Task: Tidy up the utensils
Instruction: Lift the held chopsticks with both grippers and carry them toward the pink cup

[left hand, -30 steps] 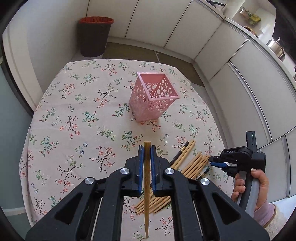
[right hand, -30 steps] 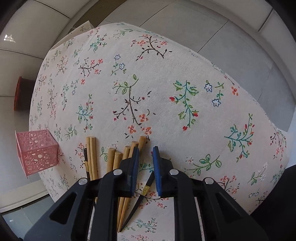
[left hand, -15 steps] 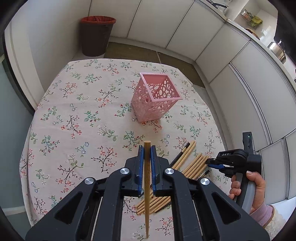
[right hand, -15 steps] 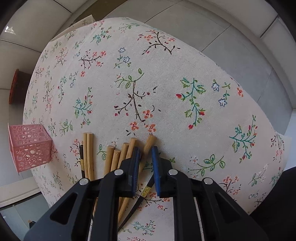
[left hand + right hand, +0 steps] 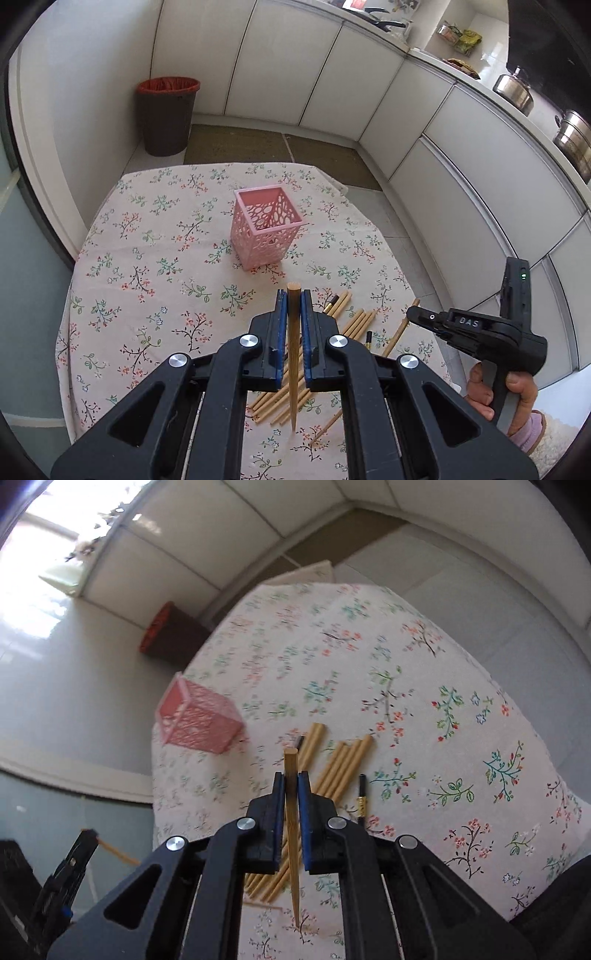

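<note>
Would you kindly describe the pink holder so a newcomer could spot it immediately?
Start at the floral tablecloth covering the table. Near its middle, beyond the loose wooden chopsticks, stands the pink holder. It is the only upright thing there: a square, open-topped basket with perforated walls.

Black tool (image 5: pixel 294 297) w/ blue pads (image 5: pixel 282 314), silver screws (image 5: pixel 249 340), pink sleeve (image 5: pixel 530 430).

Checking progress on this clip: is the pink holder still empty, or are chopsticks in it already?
Empty, as far as shows: the left wrist view looks into the upright pink holder and no chopstick stands in it.
</note>
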